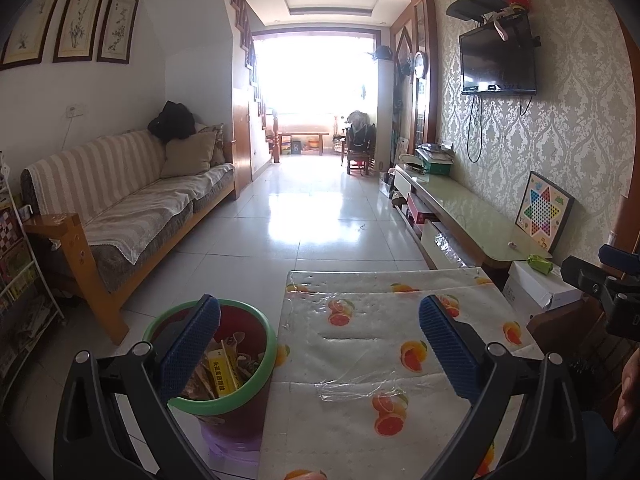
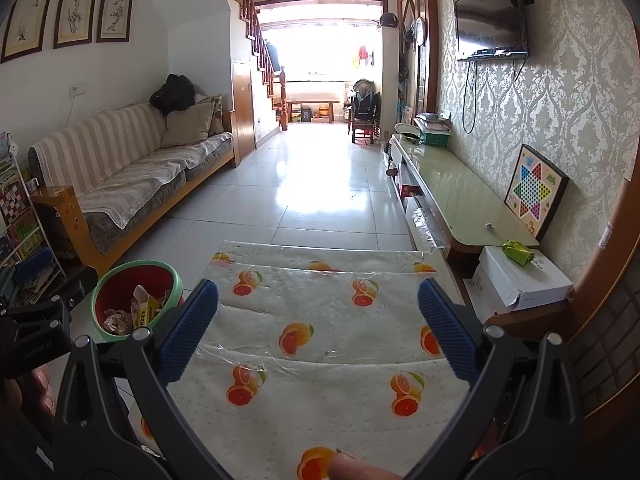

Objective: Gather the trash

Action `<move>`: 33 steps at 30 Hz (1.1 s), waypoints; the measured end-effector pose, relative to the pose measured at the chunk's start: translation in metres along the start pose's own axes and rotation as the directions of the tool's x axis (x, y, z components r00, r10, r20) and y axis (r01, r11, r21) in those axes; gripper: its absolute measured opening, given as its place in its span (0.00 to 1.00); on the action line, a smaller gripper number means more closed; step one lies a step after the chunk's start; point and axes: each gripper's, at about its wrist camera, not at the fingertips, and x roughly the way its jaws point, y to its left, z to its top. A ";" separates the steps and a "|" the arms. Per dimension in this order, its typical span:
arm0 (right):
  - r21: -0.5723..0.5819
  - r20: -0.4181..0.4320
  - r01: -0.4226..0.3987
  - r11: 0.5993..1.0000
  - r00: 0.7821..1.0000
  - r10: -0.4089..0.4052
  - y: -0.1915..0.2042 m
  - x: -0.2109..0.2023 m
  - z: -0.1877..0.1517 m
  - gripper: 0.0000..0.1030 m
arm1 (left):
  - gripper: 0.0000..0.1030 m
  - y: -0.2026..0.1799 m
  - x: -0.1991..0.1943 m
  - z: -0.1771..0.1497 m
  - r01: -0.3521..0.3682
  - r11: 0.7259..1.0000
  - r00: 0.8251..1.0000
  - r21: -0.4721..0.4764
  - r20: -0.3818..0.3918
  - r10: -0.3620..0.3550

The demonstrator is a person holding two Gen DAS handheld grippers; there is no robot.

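Observation:
A red bin with a green rim (image 1: pixel 256 320) stands on the floor left of the table; it holds a yellow box (image 1: pixel 224 372) and crumpled wrappers. It also shows in the right wrist view (image 2: pixel 120 280). My left gripper (image 1: pixel 320 340) is open and empty, its left finger over the bin and its right finger over the fruit-print tablecloth (image 1: pixel 360 360). My right gripper (image 2: pixel 318 326) is open and empty above the same cloth (image 2: pixel 320 380). A crumpled green wrapper (image 2: pixel 518 252) lies on a white box (image 2: pixel 520 280) to the right, also in the left wrist view (image 1: pixel 539 264).
A striped sofa (image 1: pixel 132 208) runs along the left wall. A low glass-topped TV cabinet (image 2: pixel 452 188) with a checkers board (image 2: pixel 534 192) runs along the right wall. A book rack (image 2: pixel 20 220) stands at far left. Tiled floor (image 2: pixel 320 180) lies ahead.

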 end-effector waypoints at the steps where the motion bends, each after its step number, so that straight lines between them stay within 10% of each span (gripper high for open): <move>1: 0.000 0.003 -0.002 1.000 1.000 0.002 0.001 -0.001 0.000 0.95 | 0.92 0.000 0.000 0.000 0.000 1.000 1.000 0.000 0.000 0.000; 33: -0.006 0.001 -0.013 1.000 1.000 0.013 0.002 -0.004 0.000 0.95 | 0.92 -0.016 0.001 -0.006 0.027 1.000 1.000 0.009 -0.006 -0.027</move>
